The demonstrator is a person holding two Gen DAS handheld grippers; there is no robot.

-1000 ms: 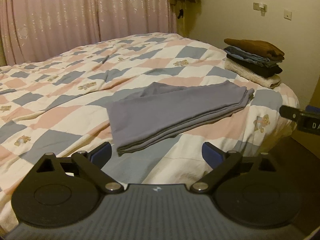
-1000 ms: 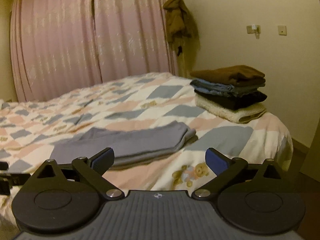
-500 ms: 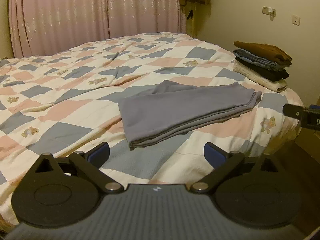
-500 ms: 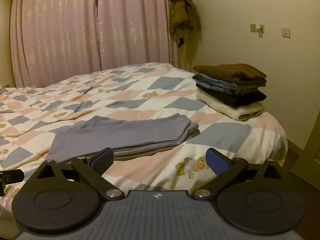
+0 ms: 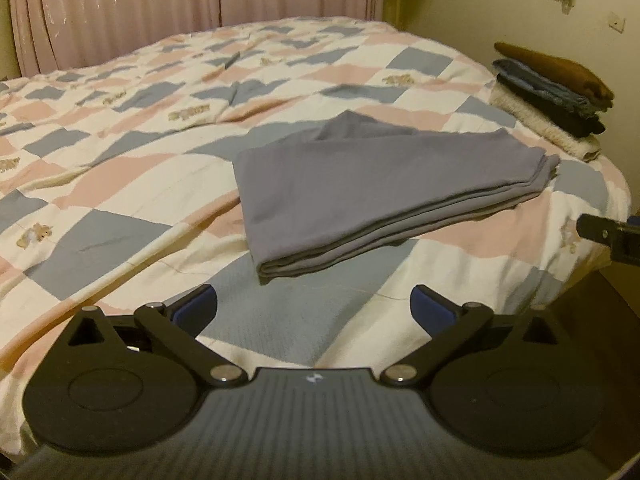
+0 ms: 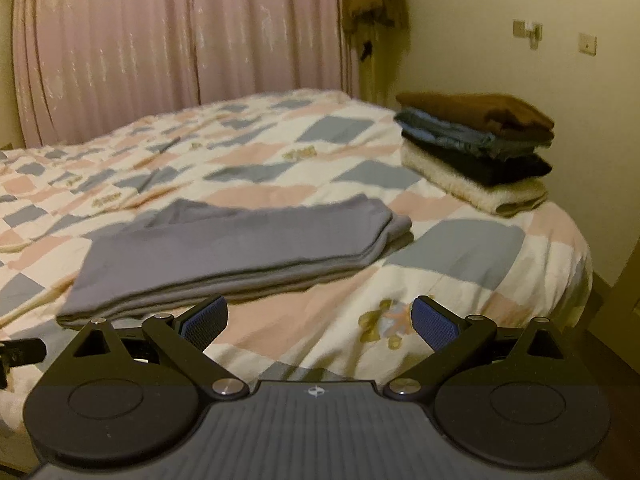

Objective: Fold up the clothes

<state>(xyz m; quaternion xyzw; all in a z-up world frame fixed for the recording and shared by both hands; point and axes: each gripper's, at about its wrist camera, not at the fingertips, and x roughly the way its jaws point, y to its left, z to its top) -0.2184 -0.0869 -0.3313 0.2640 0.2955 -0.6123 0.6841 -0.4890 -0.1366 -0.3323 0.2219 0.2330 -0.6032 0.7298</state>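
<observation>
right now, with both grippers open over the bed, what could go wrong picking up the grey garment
1. The grey garment lies in several loose layers; a pinch at its near edge may catch only the top ones, and the fold could open.
2. The stack sits near the bed's corner; a careless drop there could tip it off.
3. The quilt is soft and wrinkled, so the left gripper or right gripper might grab it too.

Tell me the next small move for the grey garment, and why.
Probably bring both open grippers, left gripper and right gripper, to the long grey garment's ends and fold it in half; it lies partly folded, far longer than the stack.
</observation>
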